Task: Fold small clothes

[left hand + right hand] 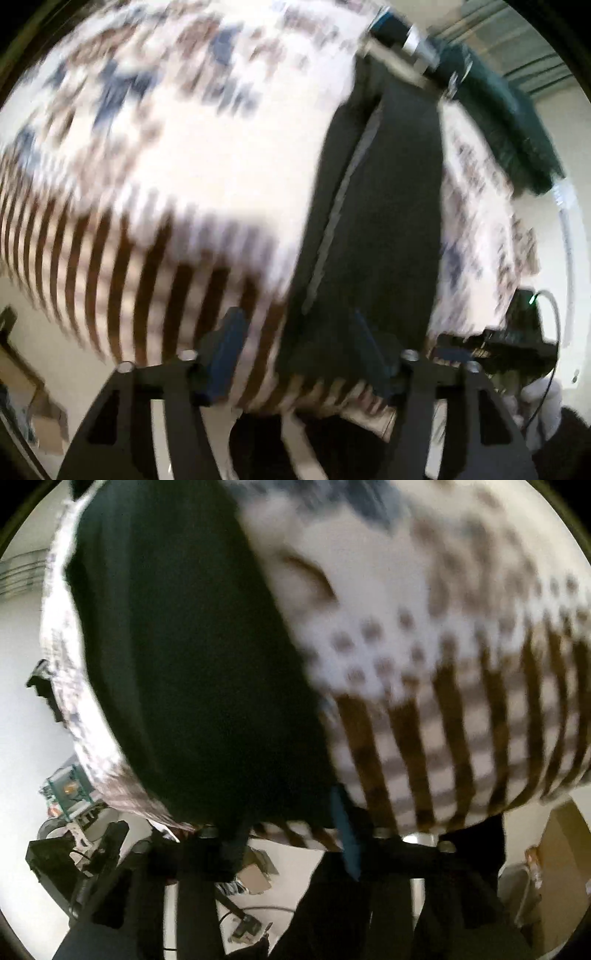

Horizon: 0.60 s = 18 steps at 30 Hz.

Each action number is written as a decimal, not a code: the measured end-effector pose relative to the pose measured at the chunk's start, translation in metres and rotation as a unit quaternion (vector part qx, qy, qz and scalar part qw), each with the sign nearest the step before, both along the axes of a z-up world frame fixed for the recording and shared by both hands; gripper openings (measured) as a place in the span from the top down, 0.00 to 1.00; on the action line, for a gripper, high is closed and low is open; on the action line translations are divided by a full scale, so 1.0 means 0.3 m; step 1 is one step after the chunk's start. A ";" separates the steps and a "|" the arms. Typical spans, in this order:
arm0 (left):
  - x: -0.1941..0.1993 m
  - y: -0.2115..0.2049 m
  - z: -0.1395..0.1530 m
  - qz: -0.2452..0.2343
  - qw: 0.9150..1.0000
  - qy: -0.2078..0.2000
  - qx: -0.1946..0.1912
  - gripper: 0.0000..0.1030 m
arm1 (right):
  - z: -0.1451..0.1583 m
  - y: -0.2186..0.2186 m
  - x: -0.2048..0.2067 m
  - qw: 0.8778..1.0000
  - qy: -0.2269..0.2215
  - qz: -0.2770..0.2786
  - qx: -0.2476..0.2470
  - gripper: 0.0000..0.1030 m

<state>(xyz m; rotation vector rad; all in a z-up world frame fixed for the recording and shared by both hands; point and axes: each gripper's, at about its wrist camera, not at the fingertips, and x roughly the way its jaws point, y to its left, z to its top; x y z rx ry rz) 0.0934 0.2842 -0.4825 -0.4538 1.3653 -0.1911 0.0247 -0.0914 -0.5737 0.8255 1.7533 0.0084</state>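
– Black garment (380,221) is what I'm working; where does it sit for you?

– On the patterned tablecloth (184,147), laid as a long narrow strip that runs from the brown-striped near edge towards the far edge. A pale line runs down its length. I take that for a folded edge, so I judge the lengthwise fold done and a crosswise fold or two left.

– And my claws?

– On the left gripper (299,354) the blue pads stand well apart, with the strip's near end between them and nothing pinched. The right gripper (291,842) looks the same to me: the fingers are parted at the near end of the garment (192,646), and neither pad presses on the cloth.

– What can't you make out?

– Plenty. Both views are smeared by blur, so I can't count layers or read the hems. The strip's far end is lost at the top of the left view, behind something blue and silver I can't name. In the right view the tablecloth (443,627) is just dots and stripes.
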 end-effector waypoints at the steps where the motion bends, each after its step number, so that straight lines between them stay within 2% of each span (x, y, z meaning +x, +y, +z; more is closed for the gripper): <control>1: 0.077 -0.012 0.026 0.004 1.000 -0.014 -0.006 0.41 | 0.027 -0.004 0.047 1.000 -0.014 -0.002 0.003 0.53; 5: 0.372 -0.083 0.057 0.009 0.998 -0.061 -0.024 0.41 | 0.092 -0.047 0.252 0.998 -0.058 -0.025 0.023 0.51; 8: 0.632 -0.163 0.025 -0.001 0.997 -0.081 -0.012 0.41 | 0.101 -0.079 0.450 0.995 -0.087 -0.038 0.029 0.51; 12: 0.939 -0.259 -0.061 -0.016 0.998 -0.065 -0.020 0.41 | 0.067 -0.112 0.705 0.992 -0.116 -0.039 0.038 0.51; 14: 1.089 -0.320 -0.108 -0.031 0.997 -0.066 -0.003 0.41 | 0.033 -0.142 0.833 0.991 -0.121 -0.044 0.030 0.51; 18: 1.297 -0.411 -0.225 -0.048 0.998 -0.049 0.016 0.41 | -0.039 -0.202 1.028 0.989 -0.125 -0.067 0.039 0.51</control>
